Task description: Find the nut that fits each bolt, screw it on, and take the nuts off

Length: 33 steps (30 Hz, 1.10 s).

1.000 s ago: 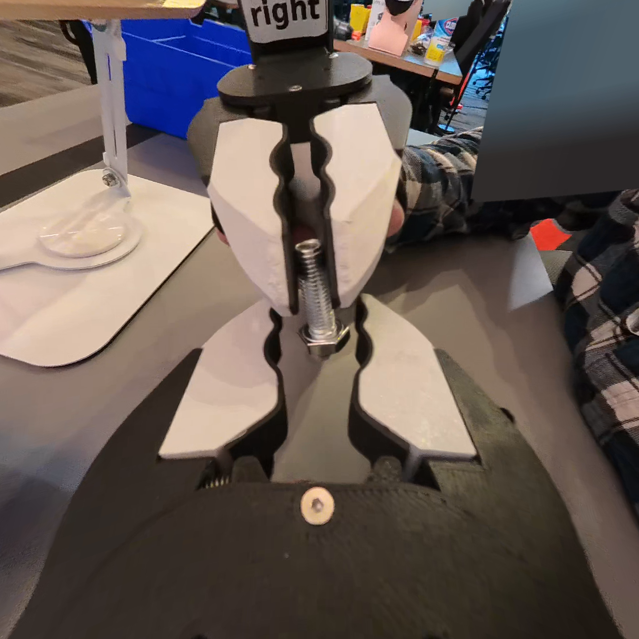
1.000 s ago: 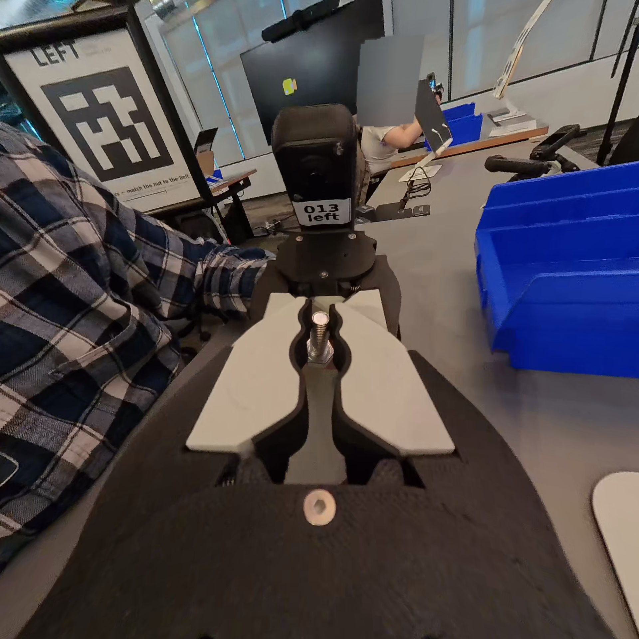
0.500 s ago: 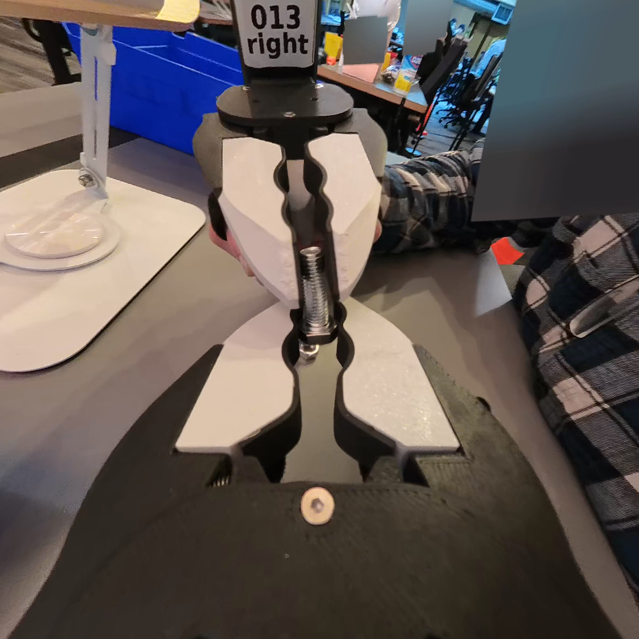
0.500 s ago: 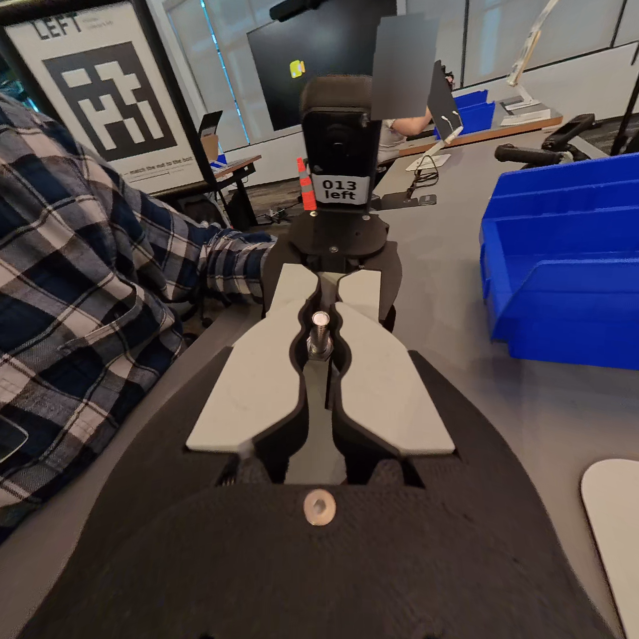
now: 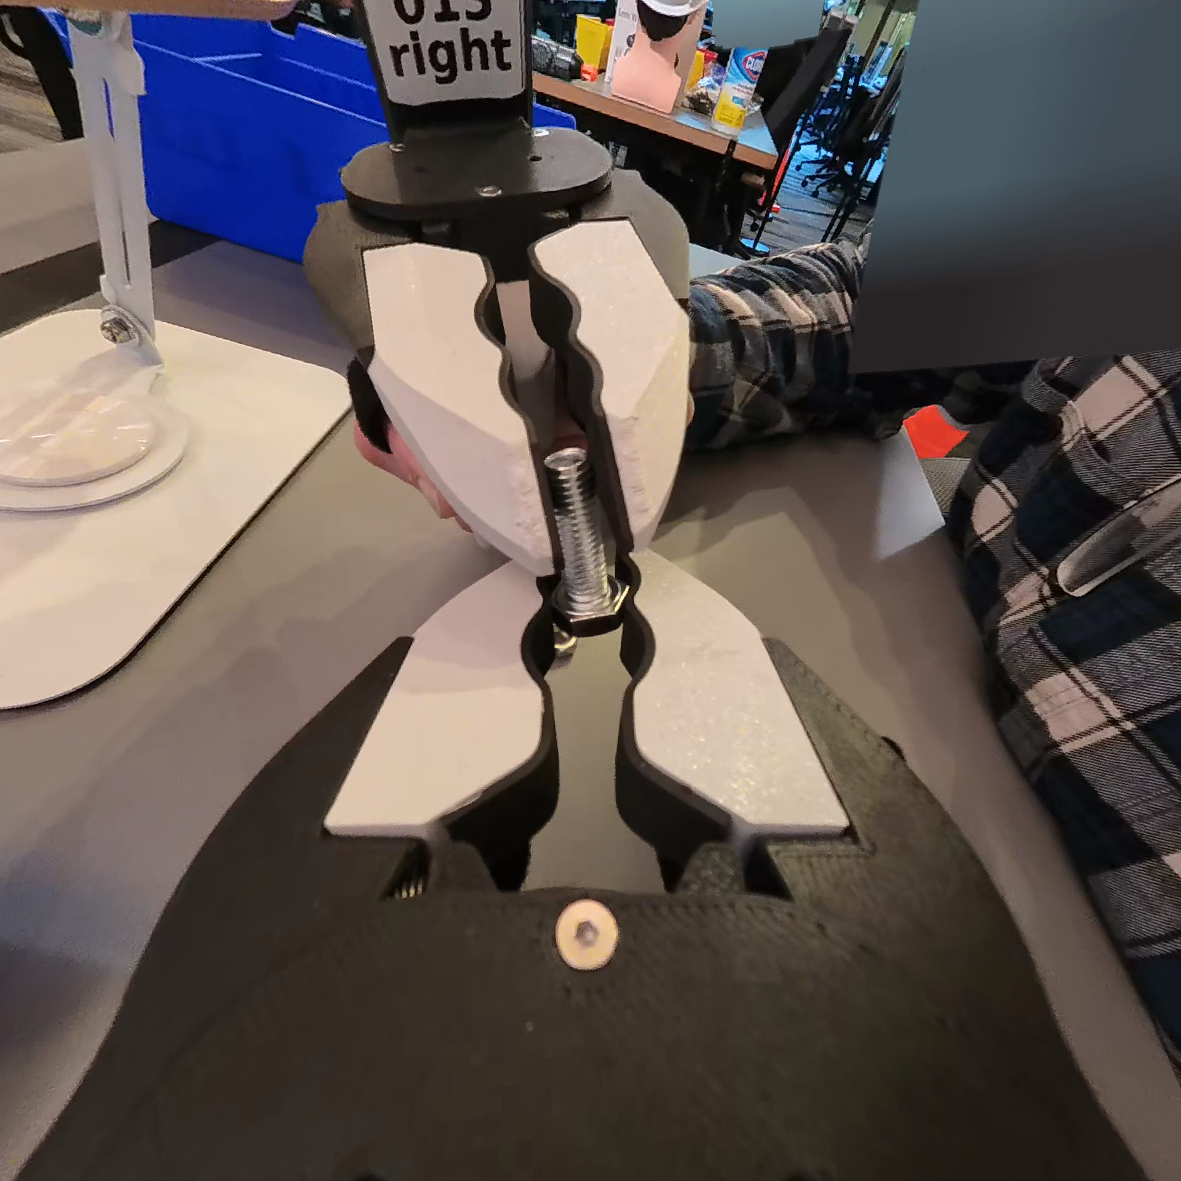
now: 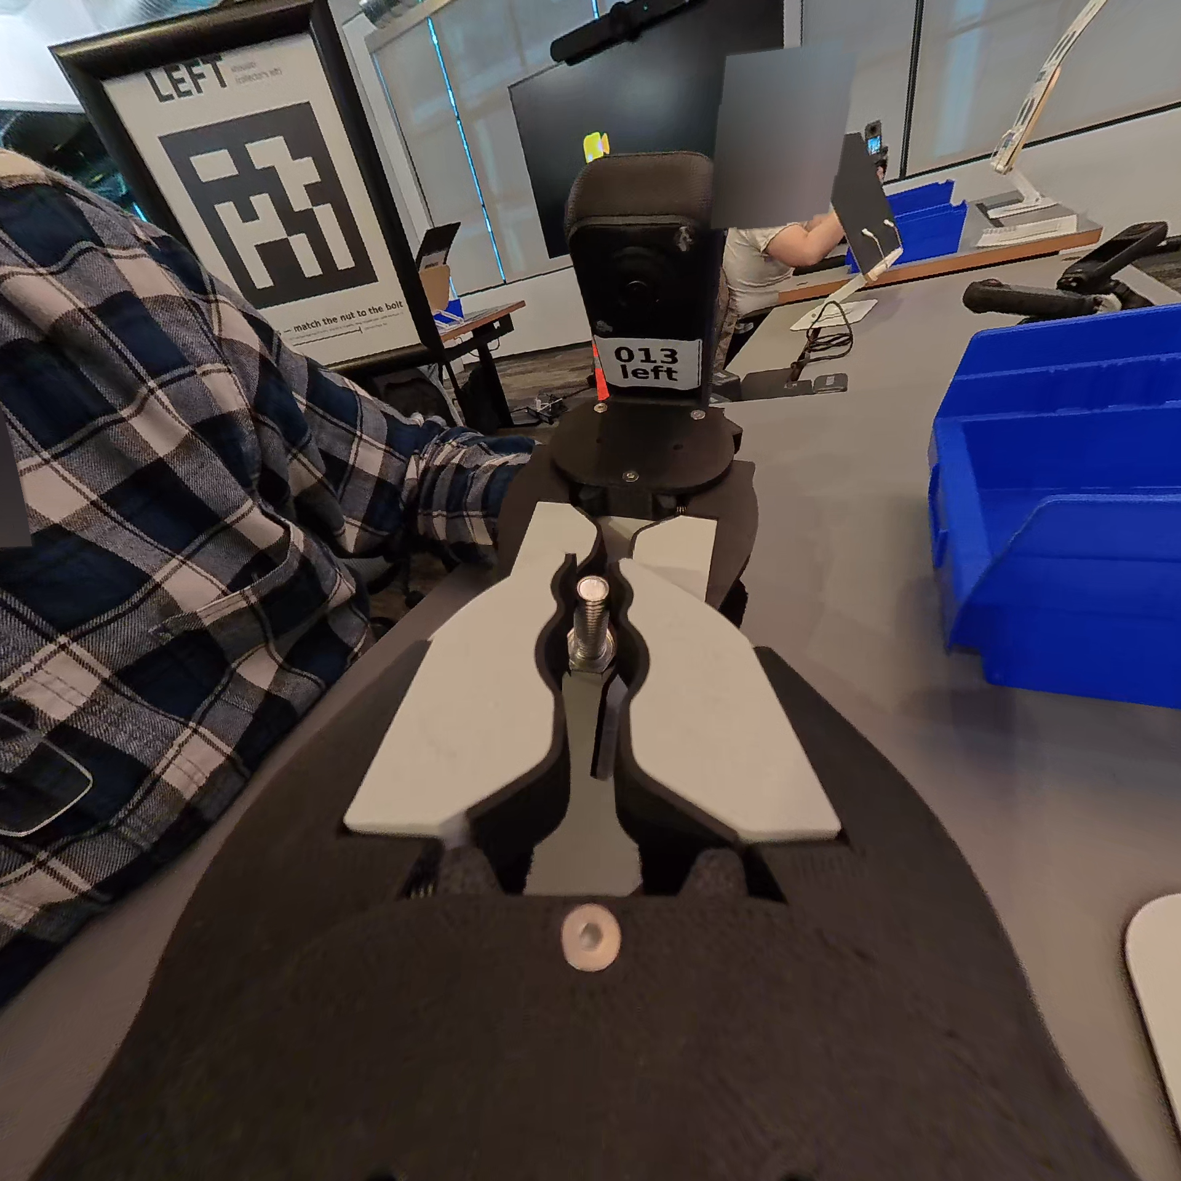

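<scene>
The hex nut [image 5: 591,606] sits at frame centre, partway along the silver bolt [image 5: 578,524], pinched between my left gripper [image 5: 588,610]'s fingertips, held above the grey table [image 5: 192,703]. The bolt's long axis runs straight away from that gripper, up the frame, its threaded shank clamped in the facing right gripper [image 5: 585,511]. Both grippers meet nose to nose on one line, so I judge the next twist turns about that axis. A white stand base [image 5: 128,479] lies at left, a blue bin [image 5: 255,128] at upper left.
</scene>
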Motion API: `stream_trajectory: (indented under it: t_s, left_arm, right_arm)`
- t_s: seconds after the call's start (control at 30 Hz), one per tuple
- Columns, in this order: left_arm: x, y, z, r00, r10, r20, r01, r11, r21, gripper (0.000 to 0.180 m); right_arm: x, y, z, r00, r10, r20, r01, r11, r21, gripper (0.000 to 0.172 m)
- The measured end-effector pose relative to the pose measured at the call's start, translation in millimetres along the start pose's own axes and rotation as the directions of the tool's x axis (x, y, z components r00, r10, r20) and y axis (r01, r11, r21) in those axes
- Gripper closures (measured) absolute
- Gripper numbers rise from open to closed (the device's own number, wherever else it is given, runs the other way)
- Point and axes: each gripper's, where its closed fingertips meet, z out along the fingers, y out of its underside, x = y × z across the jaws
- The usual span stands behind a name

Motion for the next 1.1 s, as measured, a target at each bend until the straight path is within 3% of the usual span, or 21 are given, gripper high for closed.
stream_trajectory:
  t_s: [0.07, 0.13, 0.4, 0.6, 0.8, 0.93, 1.1]
  left_arm:
    - [-1, -1, -1, 1.0, 0.005, 0.009, -0.005, 1.0, 0.002, 0.165]
    - [-5, -1, -3, 0.999, 0.027, 0.039, -0.028, 1.0, 0.0, 0.165]
    - [-25, 3, -17, 0.985, 0.076, 0.154, -0.074, 0.997, -0.021, 0.165]
    - [-28, 1, -26, 0.982, 0.08, 0.173, -0.081, 0.997, -0.002, 0.165]
    - [-26, 6, -20, 0.983, 0.094, 0.158, -0.091, 0.995, -0.026, 0.165]
    - [-26, 7, -19, 0.983, 0.099, 0.157, -0.094, 0.995, -0.034, 0.165]
    - [-25, 8, -19, 0.984, 0.098, 0.151, -0.093, 0.995, -0.038, 0.165]
  right_arm:
    - [2, -1, 0, 1.0, -0.001, -0.016, 0.001, 1.0, 0.007, 0.161]
    - [6, -6, -3, 0.999, 0.012, -0.043, -0.011, 1.0, 0.026, 0.137]
    - [17, -14, -40, 0.986, -0.054, -0.156, 0.055, 0.998, 0.005, 0.141]
    - [16, 37, -68, 0.962, -0.157, -0.222, 0.093, 0.957, -0.276, 0.141]
    - [8, 99, -68, 0.957, -0.243, -0.156, 0.111, 0.809, -0.577, 0.139]
    - [11, 124, -58, 0.956, -0.271, -0.115, 0.127, 0.731, -0.671, 0.136]
    - [9, 131, -53, 0.956, -0.278, -0.093, 0.14, 0.711, -0.689, 0.14]
